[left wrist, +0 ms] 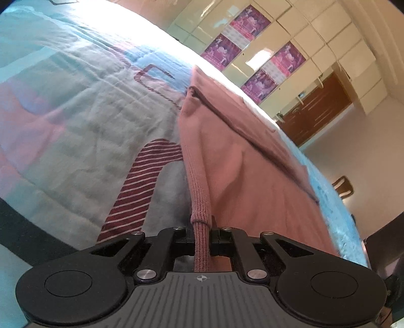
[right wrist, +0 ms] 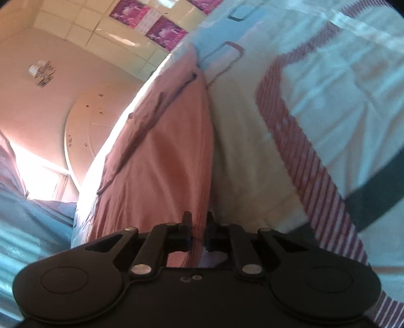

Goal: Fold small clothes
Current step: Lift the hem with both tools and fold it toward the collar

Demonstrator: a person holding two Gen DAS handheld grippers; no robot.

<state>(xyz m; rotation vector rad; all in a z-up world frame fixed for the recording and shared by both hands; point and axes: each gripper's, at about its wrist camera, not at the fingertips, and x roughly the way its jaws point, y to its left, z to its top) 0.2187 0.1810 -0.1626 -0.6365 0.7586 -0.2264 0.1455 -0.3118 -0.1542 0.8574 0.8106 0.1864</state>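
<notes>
A dusty-pink knit garment lies on a patterned bedspread. My left gripper is shut on the garment's ribbed edge, which runs up between the fingers. In the right wrist view the same pink garment stretches away over the bedspread. My right gripper is shut on another part of the garment's edge. The cloth hangs taut between the two grips, lifted a little off the bed.
The bedspread has pale blue, pink and maroon-striped patches. Beyond the bed edge are white cabinets with purple posters, a brown door and a chair back. The ceiling with a light fitting shows in the right wrist view.
</notes>
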